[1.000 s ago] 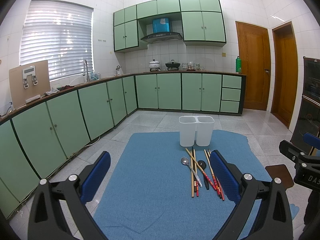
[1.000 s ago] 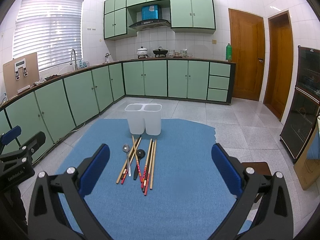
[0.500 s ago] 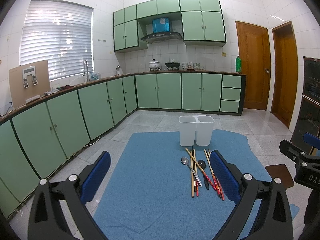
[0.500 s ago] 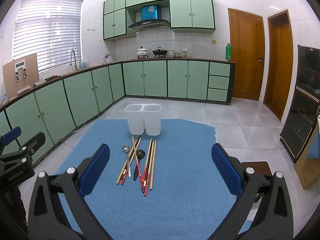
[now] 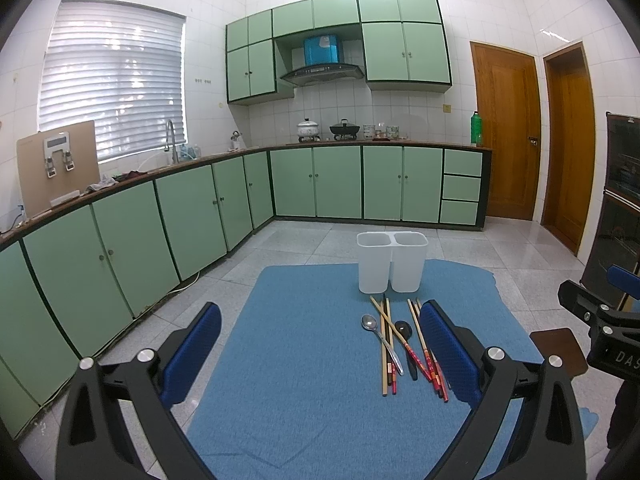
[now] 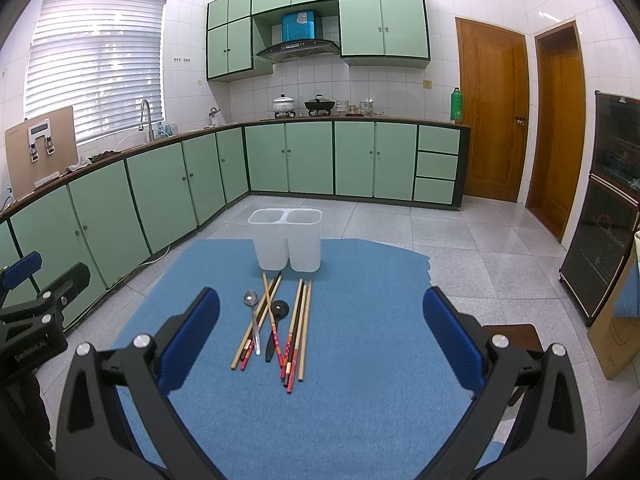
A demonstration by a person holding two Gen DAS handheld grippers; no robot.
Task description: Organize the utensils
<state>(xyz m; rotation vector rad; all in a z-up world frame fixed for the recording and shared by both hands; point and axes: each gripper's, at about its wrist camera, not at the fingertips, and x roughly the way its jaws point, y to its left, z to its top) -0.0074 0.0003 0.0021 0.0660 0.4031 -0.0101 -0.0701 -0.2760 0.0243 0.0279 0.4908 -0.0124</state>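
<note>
A white two-compartment holder (image 5: 390, 262) (image 6: 286, 245) stands upright at the far end of a blue mat (image 5: 304, 364) (image 6: 360, 360); both compartments look empty. In front of it lie several chopsticks (image 5: 386, 344) (image 6: 298, 328), a metal spoon (image 5: 378, 338) (image 6: 253, 318) and a black spoon (image 5: 406, 344) (image 6: 275, 324). My left gripper (image 5: 320, 356) is open and empty, above the mat to the left of the utensils. My right gripper (image 6: 320, 344) is open and empty, hovering with the utensils between its fingers in view.
Green cabinets (image 5: 168, 216) run along the left and back walls. Wooden doors (image 6: 494, 108) stand at the right. A dark glass-front cabinet (image 6: 604, 208) and a small brown stool (image 5: 558, 346) are beside the mat's right edge.
</note>
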